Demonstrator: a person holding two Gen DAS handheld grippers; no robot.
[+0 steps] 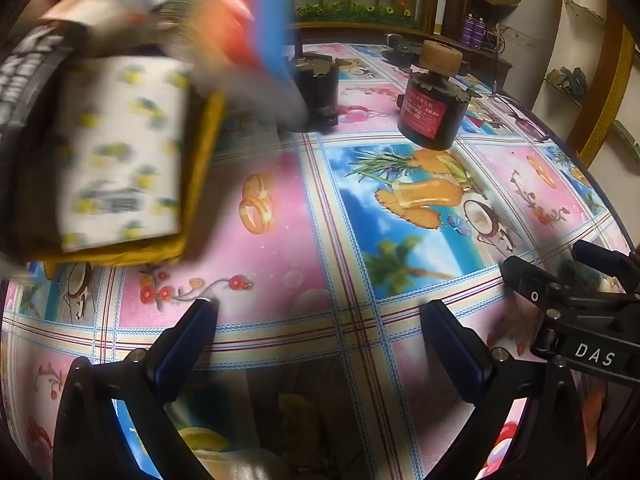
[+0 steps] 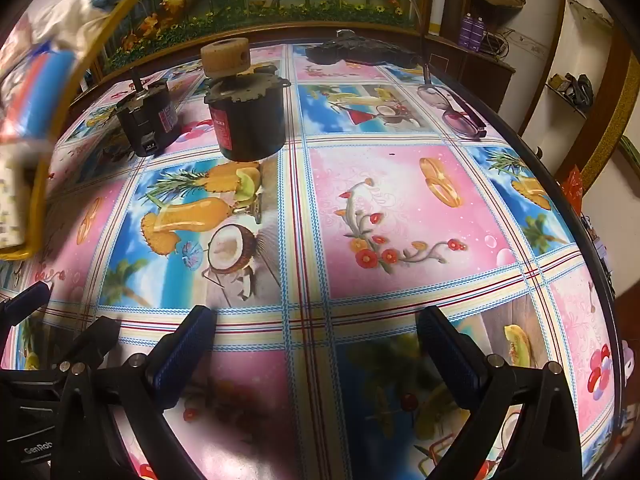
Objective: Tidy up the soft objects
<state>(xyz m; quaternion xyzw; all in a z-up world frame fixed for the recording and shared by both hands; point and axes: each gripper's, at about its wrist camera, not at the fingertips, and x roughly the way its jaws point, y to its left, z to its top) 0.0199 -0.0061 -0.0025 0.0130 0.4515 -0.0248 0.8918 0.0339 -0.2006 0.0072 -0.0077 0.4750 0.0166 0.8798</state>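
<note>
A yellow tray (image 1: 200, 184) holding soft packs is blurred at the upper left of the left wrist view: a white pack with a lemon print (image 1: 120, 152) and a red and blue pack (image 1: 248, 20). It appears tilted and off the table. The same tray (image 2: 44, 160) shows at the left edge of the right wrist view. My left gripper (image 1: 320, 312) is open and empty above the patterned tablecloth (image 1: 280, 240). My right gripper (image 2: 316, 320) is open and empty too; it also shows at the right of the left wrist view (image 1: 560, 292).
Two black cylindrical motors (image 2: 248, 112) (image 2: 148, 120) stand on the far part of the table, one with a cork-coloured wheel on top. Eyeglasses (image 2: 456, 112) and a dark object (image 2: 360, 52) lie at the back right. The table's rim (image 2: 560, 184) curves along the right.
</note>
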